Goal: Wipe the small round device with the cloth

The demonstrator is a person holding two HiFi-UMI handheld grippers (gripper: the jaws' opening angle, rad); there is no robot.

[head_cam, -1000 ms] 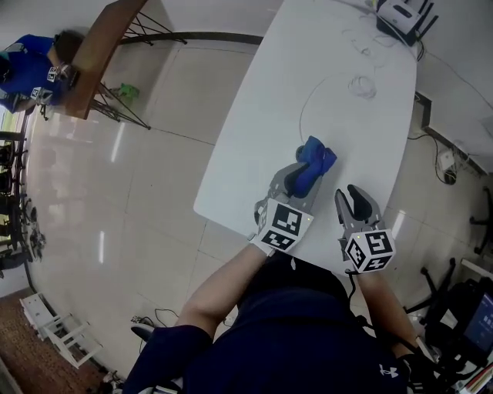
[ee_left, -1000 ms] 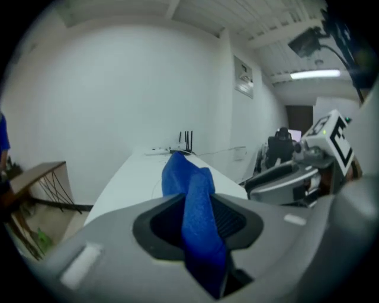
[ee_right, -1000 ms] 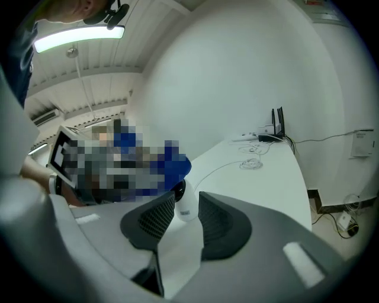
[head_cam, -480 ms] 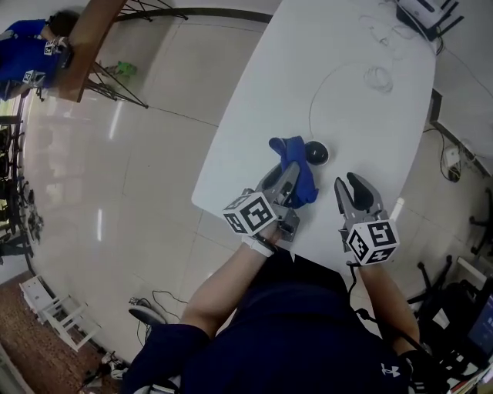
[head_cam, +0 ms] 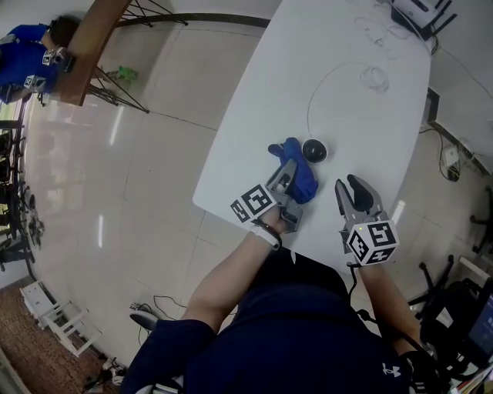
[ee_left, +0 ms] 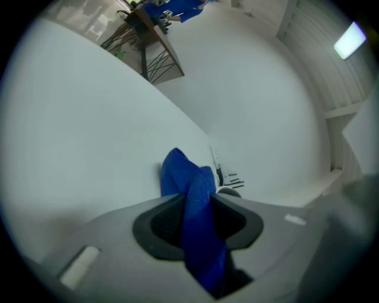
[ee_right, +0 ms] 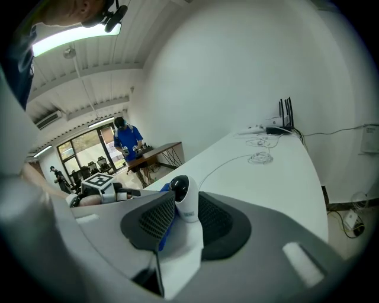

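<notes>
The small round device [head_cam: 314, 151], white with a black dome [ee_right: 185, 198], stands on the white table [head_cam: 347, 115] near its front edge. A blue cloth [head_cam: 302, 178] hangs bunched just left of the device, touching or almost touching it. My left gripper [head_cam: 289, 177] is shut on that cloth [ee_left: 192, 201], rolled onto its side low over the table. Past the cloth a sliver of the device [ee_left: 230, 190] shows. My right gripper [head_cam: 351, 192] rests to the right, a little short of the device, jaws open [ee_right: 180, 223] with nothing between them.
A thin white cable [head_cam: 320, 85] with a coil [head_cam: 377, 77] runs from the device toward a router [head_cam: 420, 15] at the table's far end. The table's front edge [head_cam: 231, 219] lies just under my left hand. A wooden desk [head_cam: 92, 38] and a person in blue stand far left.
My left gripper has rolled over and come down toward me with the cloth, which lifted off the device and uncovered it. The right gripper has stayed in place.
</notes>
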